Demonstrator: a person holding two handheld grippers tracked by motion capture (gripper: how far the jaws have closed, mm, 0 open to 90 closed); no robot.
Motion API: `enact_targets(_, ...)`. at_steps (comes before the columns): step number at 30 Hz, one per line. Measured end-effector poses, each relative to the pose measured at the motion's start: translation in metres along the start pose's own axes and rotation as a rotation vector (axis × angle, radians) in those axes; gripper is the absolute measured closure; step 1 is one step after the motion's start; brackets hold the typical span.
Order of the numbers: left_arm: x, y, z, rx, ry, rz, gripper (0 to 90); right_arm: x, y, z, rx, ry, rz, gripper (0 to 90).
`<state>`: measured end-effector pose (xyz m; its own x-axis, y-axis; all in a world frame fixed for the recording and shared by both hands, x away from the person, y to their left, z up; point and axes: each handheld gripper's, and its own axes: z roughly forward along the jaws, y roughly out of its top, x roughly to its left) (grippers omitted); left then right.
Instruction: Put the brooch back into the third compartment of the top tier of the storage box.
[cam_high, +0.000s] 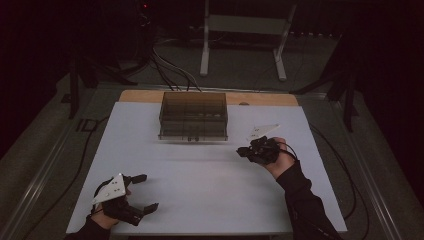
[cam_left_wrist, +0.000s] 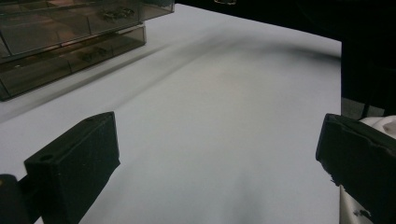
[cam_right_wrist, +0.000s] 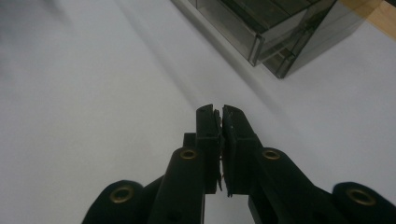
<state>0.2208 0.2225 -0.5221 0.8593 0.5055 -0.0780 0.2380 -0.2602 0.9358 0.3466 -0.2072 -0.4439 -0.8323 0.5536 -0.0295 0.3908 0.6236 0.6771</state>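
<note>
- The smoky, see-through plastic drawer box (cam_high: 193, 116), boxy with thin-walled compartments, sits at the far middle of the smooth white table (cam_high: 200, 190).
- The right gripper (cam_high: 243, 150), matte black, hangs just right of the box, jaws pressed together on nothing.
- The left gripper (cam_high: 146, 191) rests near the table's front edge, blocky jaws spread wide.

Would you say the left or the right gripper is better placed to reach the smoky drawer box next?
Probably the right gripper: it sits just beside the drawer box, though its jaws are shut. The left gripper is open but near the table's front edge.
</note>
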Motion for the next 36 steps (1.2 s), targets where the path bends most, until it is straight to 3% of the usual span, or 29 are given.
enact_targets(36,-0.002,0.001,-0.001,-0.002,-0.004,0.003,0.5,0.001,0.045,0.008,-0.015,0.021,-0.046,86.3)
